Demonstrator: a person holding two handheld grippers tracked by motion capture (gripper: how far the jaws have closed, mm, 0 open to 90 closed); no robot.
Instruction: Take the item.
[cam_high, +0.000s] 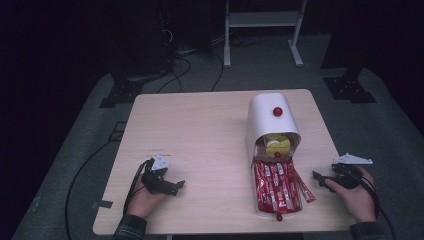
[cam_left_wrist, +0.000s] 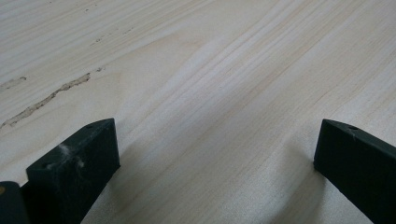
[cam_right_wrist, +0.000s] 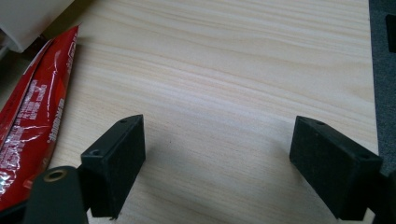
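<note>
1. Left gripper (cam_high: 176, 185): held low over the table (cam_high: 200, 130) near its front left corner, pointing toward the right edge. The person's left hand (cam_high: 145, 200) grips it from behind, forearm entering over the front edge, a plaid sleeve (cam_high: 129, 228) at the wrist. Jaws stand wide apart in the left gripper view, bare wood between them, nothing held.
2. Right gripper (cam_high: 320, 179): held near the front right corner, pointing toward the left edge at the red packets (cam_high: 277, 187). The right hand (cam_high: 356, 192) wraps its body, wrist over the front edge. Jaws stand wide apart in the right gripper view, bare wood between them, nothing held.
3. Red packets: a bundle of long foil sachets lying in a white tray (cam_high: 265, 214) near the front edge, right of centre. The outermost sachet (cam_right_wrist: 32, 107) lies just beside the right gripper's left-hand jaw in the right gripper view, not touching it.
4. White container (cam_high: 270, 120): a rounded, arch-topped box toward the right back part of the surface, its open mouth facing the front edge and meeting the tray. A red knob (cam_high: 277, 111) sits on top.
5. Yellow item (cam_high: 276, 144): inside the container's mouth, too small to identify.
6. Cables (cam_high: 80, 175): trail off the left edge onto the grey floor.
</note>
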